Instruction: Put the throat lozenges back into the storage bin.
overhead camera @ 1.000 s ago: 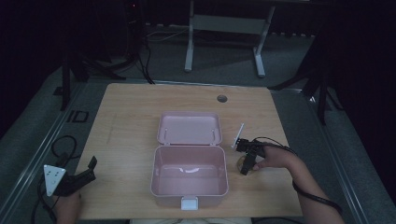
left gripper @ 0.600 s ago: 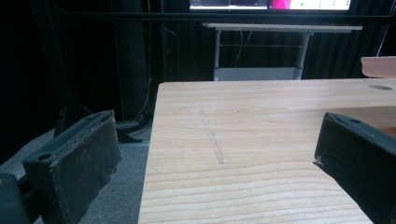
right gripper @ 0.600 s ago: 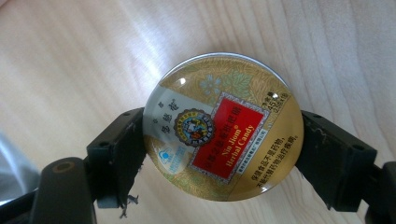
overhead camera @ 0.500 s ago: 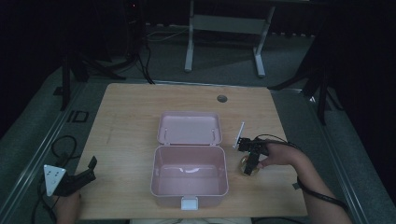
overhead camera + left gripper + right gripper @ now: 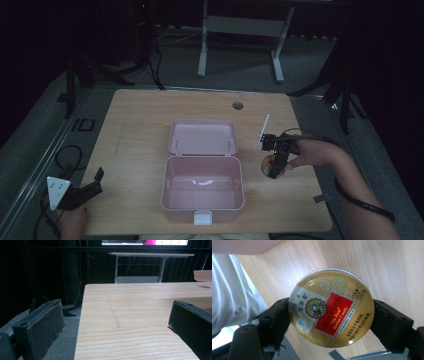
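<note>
A pink box lies open at the middle of the wooden table, its lid flat behind it and a small white piece inside. My right gripper is just right of the box, shut on a round gold candy tin with a red label; the tin is held by its rim, a little above the table. My left gripper hangs at the table's front left corner, open and holding nothing, its pads wide apart over the table's left edge.
A round cable hole sits near the table's far edge. A white desk frame stands on the dark floor beyond. Cables trail on the floor at the left. Bare wood lies left of the box.
My right gripper has moved slightly nearer and lower beside the box, still holding the tin. The left gripper has not moved.
</note>
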A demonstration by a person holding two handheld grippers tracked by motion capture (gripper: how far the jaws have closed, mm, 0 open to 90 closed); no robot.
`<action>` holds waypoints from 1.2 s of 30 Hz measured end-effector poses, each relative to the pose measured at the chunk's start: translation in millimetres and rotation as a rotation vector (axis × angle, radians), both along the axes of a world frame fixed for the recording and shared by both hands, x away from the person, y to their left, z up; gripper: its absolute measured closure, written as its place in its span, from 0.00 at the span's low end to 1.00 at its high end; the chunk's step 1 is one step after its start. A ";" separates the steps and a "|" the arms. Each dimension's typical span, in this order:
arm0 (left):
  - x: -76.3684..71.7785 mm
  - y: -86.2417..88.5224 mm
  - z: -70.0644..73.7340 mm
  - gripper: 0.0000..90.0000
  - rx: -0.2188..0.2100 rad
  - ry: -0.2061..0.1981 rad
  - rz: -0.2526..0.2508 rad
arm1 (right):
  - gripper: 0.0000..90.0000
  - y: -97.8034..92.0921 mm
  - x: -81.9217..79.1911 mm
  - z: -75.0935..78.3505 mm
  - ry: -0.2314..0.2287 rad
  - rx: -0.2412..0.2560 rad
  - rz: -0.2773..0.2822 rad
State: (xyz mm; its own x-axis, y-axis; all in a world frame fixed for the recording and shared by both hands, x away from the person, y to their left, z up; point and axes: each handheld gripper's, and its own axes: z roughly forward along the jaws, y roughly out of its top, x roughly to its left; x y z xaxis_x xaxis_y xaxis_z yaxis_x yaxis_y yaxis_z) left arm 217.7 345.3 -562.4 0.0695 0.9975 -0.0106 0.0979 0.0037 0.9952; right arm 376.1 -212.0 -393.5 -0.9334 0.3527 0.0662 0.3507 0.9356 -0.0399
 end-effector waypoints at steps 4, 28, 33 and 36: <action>-0.1 0.2 0.0 0.00 -0.001 0.000 0.000 | 0.23 3.4 -3.5 14.5 -0.017 0.010 0.018; -0.2 0.7 0.0 0.00 -0.004 -0.001 -0.002 | 0.23 76.2 -43.6 39.6 -0.010 0.056 0.264; -0.3 0.9 0.0 0.00 -0.005 -0.001 -0.002 | 0.23 103.5 -50.3 39.2 0.001 0.072 0.327; -0.2 0.9 0.0 0.00 -0.005 -0.001 -0.004 | 0.23 115.4 -52.0 37.4 -0.001 0.067 0.352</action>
